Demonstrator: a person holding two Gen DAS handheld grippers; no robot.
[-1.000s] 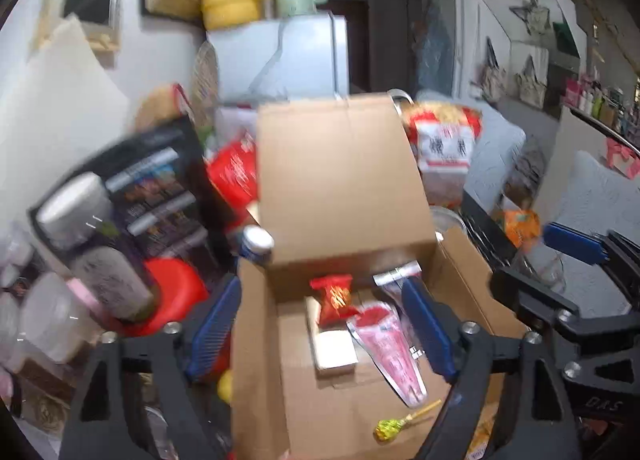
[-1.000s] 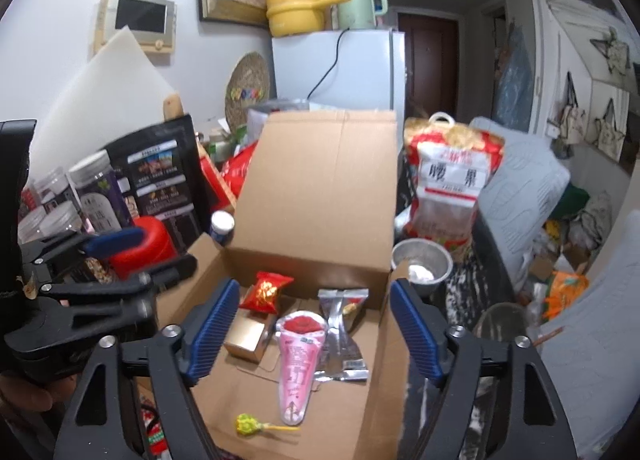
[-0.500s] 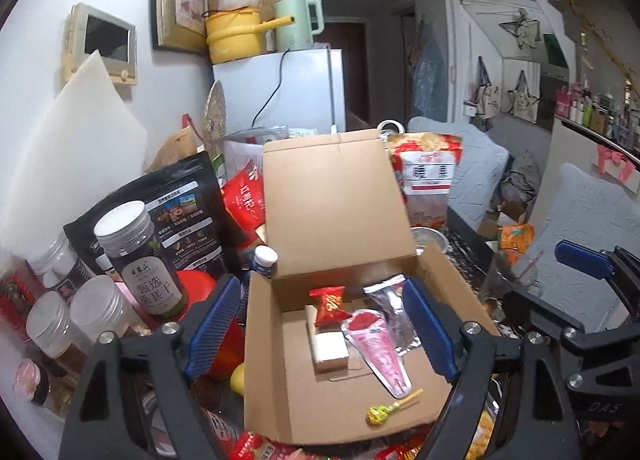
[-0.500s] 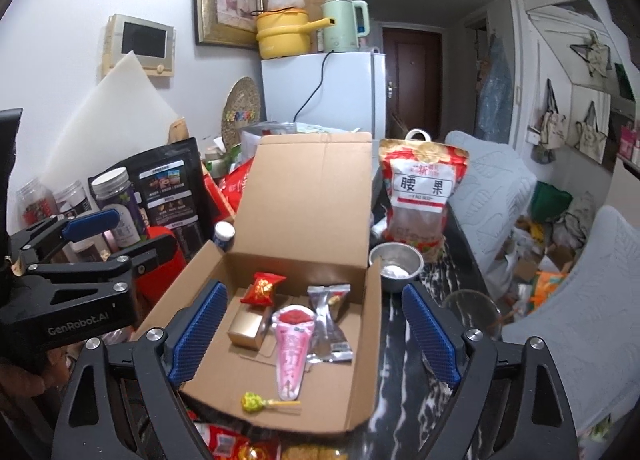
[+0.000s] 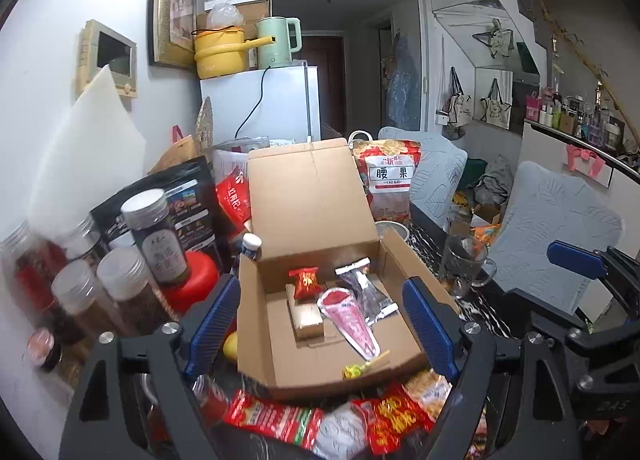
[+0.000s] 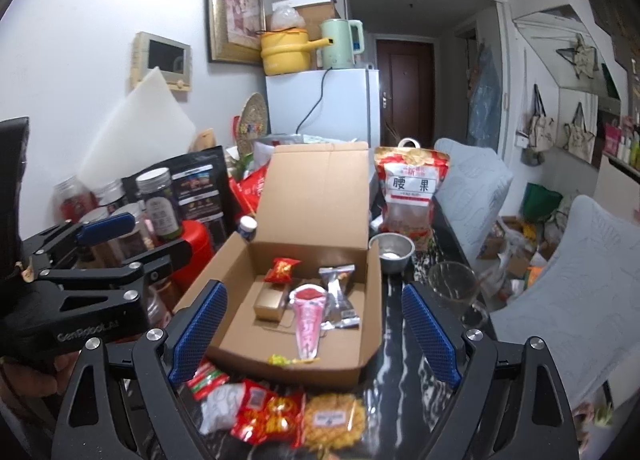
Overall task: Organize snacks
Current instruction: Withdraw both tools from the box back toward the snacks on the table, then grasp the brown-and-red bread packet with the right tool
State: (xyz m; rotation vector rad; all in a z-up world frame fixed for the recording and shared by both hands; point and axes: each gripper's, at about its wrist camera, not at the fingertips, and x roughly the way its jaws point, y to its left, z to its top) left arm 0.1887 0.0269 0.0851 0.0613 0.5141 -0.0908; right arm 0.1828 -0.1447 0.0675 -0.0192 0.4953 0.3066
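Both hand-held grippers, left hand-held gripper (image 5: 320, 324) and right hand-held gripper (image 6: 316, 334), pull back from the cardboard box (image 6: 362, 324), jaws wide, empty. Loose snack packets (image 6: 276, 414) at six o'clock overlap; one grab may drag neighbours off the worktop (image 6: 394, 334).

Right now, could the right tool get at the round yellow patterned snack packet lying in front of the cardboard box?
Probably yes. The round yellow patterned snack packet lies uncovered on the table, just below the open right tool, outside the open brown cardboard box, with nothing over it.

A lived-in home: fridge (image 6: 324, 104) topped with kettle (image 6: 340, 42), framed picture (image 6: 234, 8), cushioned chairs (image 6: 468, 188).
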